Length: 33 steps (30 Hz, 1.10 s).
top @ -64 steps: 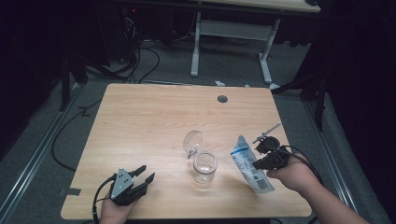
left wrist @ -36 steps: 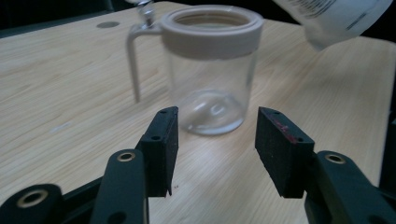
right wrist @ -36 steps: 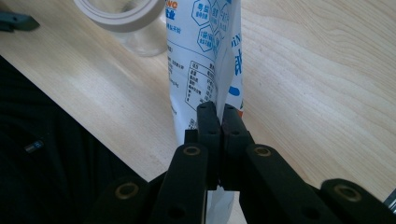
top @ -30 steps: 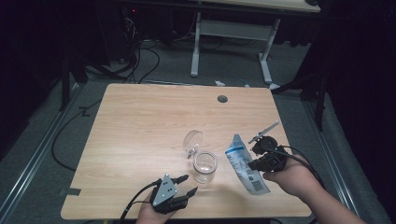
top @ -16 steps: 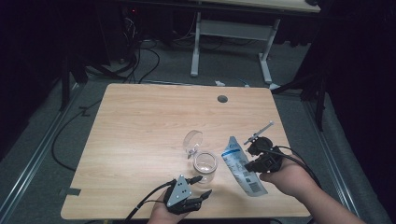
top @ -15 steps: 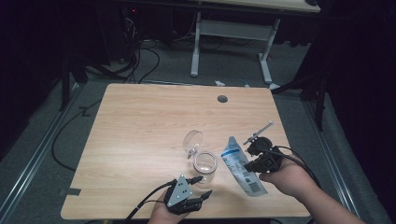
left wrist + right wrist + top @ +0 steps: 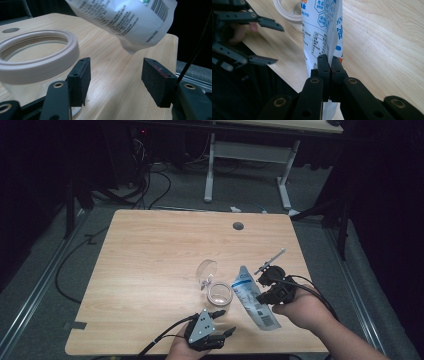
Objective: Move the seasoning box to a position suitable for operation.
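A clear glass jar [image 7: 219,295] stands near the table's front middle, its hinged lid [image 7: 206,270] tipped open behind it. My right gripper [image 7: 261,296] is shut on a white and blue pouch [image 7: 252,297] and holds it slanted just right of the jar. In the right gripper view the jaws [image 7: 328,58] pinch the pouch [image 7: 322,27] by one edge. My left gripper [image 7: 226,321] sits at the front edge, just in front of the jar. Its jaws have just been opening and stand open [image 7: 116,72] with nothing between them, the jar's rim [image 7: 37,57] close at the left and the pouch [image 7: 125,20] hanging ahead.
A round cable hole [image 7: 238,226] lies at the far side of the wooden table [image 7: 150,250]. Behind the table stand a white desk frame [image 7: 210,165] and loose cables on the floor. The table's front edge runs right under both hands.
My left gripper has slid right along the front edge to the jar, and its jaws stand wider. The right gripper has carried the pouch a little left, toward the jar.
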### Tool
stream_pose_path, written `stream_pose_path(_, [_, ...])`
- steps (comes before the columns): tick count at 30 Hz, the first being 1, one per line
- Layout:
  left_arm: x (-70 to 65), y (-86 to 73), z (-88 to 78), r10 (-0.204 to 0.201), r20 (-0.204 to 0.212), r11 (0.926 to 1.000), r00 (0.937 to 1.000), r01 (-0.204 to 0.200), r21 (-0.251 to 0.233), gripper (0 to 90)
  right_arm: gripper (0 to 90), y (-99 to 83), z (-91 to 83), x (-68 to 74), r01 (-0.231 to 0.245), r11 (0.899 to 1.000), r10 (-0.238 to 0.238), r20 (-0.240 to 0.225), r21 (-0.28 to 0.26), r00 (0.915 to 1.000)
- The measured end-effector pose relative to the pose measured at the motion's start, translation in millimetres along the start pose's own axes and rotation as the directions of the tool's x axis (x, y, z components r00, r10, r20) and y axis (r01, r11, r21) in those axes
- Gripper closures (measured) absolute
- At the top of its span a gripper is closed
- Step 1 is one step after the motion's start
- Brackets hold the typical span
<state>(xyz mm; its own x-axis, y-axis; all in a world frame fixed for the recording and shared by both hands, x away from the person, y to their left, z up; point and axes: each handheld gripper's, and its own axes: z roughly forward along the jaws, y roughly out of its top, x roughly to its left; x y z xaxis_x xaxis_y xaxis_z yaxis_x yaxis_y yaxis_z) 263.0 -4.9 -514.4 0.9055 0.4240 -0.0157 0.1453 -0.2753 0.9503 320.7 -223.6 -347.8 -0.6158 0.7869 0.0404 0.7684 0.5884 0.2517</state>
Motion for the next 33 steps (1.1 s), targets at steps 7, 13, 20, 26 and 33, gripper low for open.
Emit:
stream_pose_path(7, [-7.6, 1.0, 10.1, 0.028, 0.013, 0.9996, 0.9995, -0.028, 0.000, 38.8, 89.7, 2.4, -3.7, 5.7, 0.016, 1.000, -0.016, -0.006, -0.007, 0.9999])
stream_pose_path(13, [-11.4, 1.2, 18.2, 0.041, 0.017, 0.9991, 0.9990, -0.042, 0.005, 36.9, 89.8, 4.0, -5.6, 11.9, 0.021, 1.000, -0.021, -0.010, -0.008, 0.9997])
stream_pose_path(20, [-16.4, 4.4, 29.6, 0.058, 0.020, 0.9982, 0.9981, -0.059, 0.012, 32.8, 89.8, 7.4, -5.6, 19.2, 0.045, 0.999, -0.045, -0.024, -0.009, 0.9987])
stream_pose_path(26, [-21.0, 6.4, 39.5, 0.070, 0.015, 0.9973, 0.9975, -0.070, 0.024, 27.4, 89.8, 12.6, -7.5, 26.4, 0.051, 0.999, -0.052, -0.037, -0.018, 0.9980])
stream_pose_path(33, [-22.2, 7.5, 43.9, 0.070, 0.006, 0.9974, 0.9976, -0.070, 0.018, 28.3, 89.8, 17.3, -10.4, 31.2, 0.064, 0.998, -0.065, -0.036, -0.026, 0.9972])
